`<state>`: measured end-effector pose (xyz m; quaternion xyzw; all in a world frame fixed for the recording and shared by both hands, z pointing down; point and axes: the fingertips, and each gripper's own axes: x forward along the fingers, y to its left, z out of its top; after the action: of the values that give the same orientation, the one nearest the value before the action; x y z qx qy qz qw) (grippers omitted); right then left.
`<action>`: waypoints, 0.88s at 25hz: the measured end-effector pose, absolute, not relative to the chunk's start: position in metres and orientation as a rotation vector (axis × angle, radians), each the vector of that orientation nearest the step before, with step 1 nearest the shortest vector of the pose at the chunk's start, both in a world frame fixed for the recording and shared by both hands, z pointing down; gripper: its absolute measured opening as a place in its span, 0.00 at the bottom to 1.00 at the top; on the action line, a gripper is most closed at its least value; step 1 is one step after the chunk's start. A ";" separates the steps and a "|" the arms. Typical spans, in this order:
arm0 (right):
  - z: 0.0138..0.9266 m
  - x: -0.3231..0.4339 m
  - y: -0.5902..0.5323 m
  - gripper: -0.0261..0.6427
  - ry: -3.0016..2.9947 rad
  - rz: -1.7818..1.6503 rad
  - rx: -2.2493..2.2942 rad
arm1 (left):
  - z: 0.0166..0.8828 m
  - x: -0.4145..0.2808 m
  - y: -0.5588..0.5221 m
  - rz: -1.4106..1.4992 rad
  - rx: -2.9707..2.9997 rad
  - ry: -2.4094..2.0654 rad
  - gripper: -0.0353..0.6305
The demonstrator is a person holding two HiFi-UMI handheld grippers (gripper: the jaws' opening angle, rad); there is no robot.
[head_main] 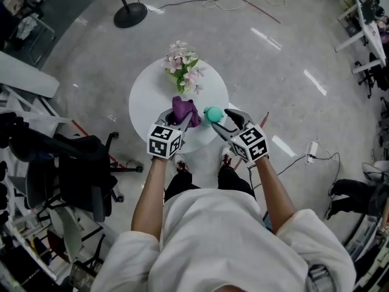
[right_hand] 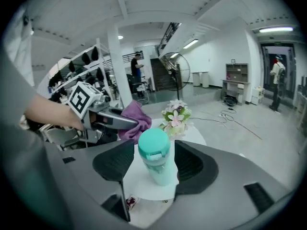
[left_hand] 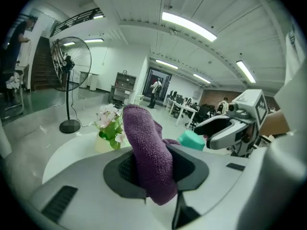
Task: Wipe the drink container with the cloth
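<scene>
— Where is the drink container (right_hand: 154,150)?

— It is a mint-green bottle with its lid on. It stands upright near the rim of the round white table (head_main: 146,102), at about 4 o'clock on the tabletop, taking 12 as the side farthest from the person.

— Do the right tongs (right_hand: 152,169) have it?

— No, they only bracket it. The two dark pads stand apart with the bottle between them. A strip of white tabletop shows between the left pad and the bottle. The right pad is very close, but I can't see it pressing.

— And the cloth (left_hand: 144,138)?

— It is purple and nubbly, and the left tongs (left_hand: 154,172) are clamped together on it. Its lower end is pinched between the pads. The rest rises in a thick fold and flops over toward the bottle.

— How near is the cloth to the bottle?

— Just beside it. From above, the cloth hangs over the table at about 6 o'clock, directly at the bottle's 9 o'clock. I can't tell whether they touch.

— Anything else on the table?

— There is a small bunch of pink and white flowers (head_main: 183,72) at 12 o'clock by the far rim, well clear of both tongs. A standing fan (left_hand: 72,63) is on the floor beyond the table, at about 11 o'clock.
</scene>
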<state>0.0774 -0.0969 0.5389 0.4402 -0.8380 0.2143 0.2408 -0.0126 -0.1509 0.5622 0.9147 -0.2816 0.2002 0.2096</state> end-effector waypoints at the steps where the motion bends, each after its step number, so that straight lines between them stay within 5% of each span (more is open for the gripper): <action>1: 0.534 0.080 -0.094 0.45 -2.332 0.549 1.107 | 0.552 -0.012 -0.149 0.525 2.546 -0.801 0.25; 10: 0.537 0.088 -0.094 0.48 -2.347 0.098 0.093 | 0.533 -0.002 -0.121 0.494 2.390 -0.992 0.25; 17: 0.557 0.064 -0.100 0.59 -2.298 -0.017 -0.263 | 0.556 0.024 -0.103 0.444 2.241 -1.109 0.25; 22: 0.582 0.054 -0.095 0.56 -2.281 -0.052 -0.332 | 0.568 0.025 -0.103 0.362 2.155 -1.195 0.25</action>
<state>0.0544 -0.0948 0.5824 -0.1317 -0.9041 -0.0205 0.4060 0.0249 -0.1031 0.5678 0.8199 -0.4545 0.1378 0.3197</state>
